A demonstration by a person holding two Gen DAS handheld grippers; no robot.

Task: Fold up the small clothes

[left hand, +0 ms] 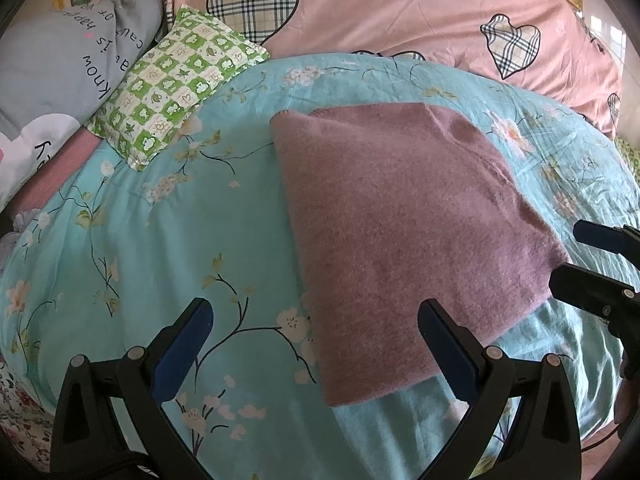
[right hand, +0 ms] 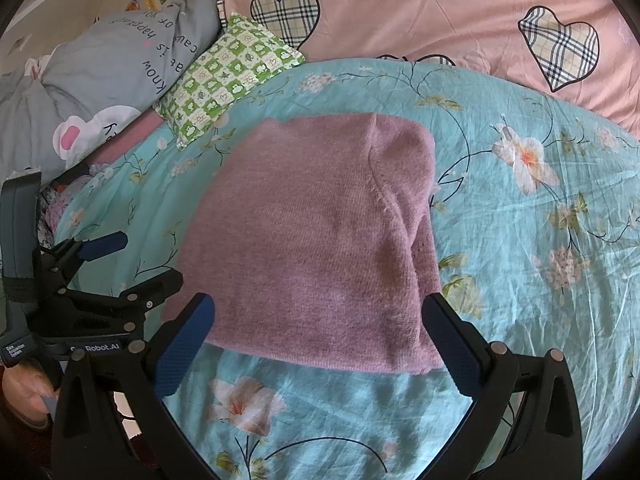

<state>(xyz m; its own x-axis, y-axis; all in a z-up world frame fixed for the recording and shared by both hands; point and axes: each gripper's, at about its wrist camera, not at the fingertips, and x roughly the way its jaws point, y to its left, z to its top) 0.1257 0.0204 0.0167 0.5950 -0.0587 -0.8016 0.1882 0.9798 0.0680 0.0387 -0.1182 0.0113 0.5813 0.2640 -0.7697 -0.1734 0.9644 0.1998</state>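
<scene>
A mauve knitted garment [left hand: 404,232] lies folded into a flat rectangle on the turquoise floral bedsheet [left hand: 160,248]; it also shows in the right wrist view [right hand: 316,248]. My left gripper [left hand: 316,316] is open and empty, hovering over the garment's near left corner. My right gripper [right hand: 318,312] is open and empty, just above the garment's near edge. The right gripper shows in the left wrist view [left hand: 576,256] at the garment's right corner. The left gripper shows in the right wrist view [right hand: 148,258] at the garment's left edge.
A green checked small pillow [left hand: 176,84] lies at the back left beside a grey printed pillow [left hand: 52,76]. A pink quilt with plaid hearts [left hand: 400,12] is bunched along the back. The sheet [right hand: 540,240] stretches to the right of the garment.
</scene>
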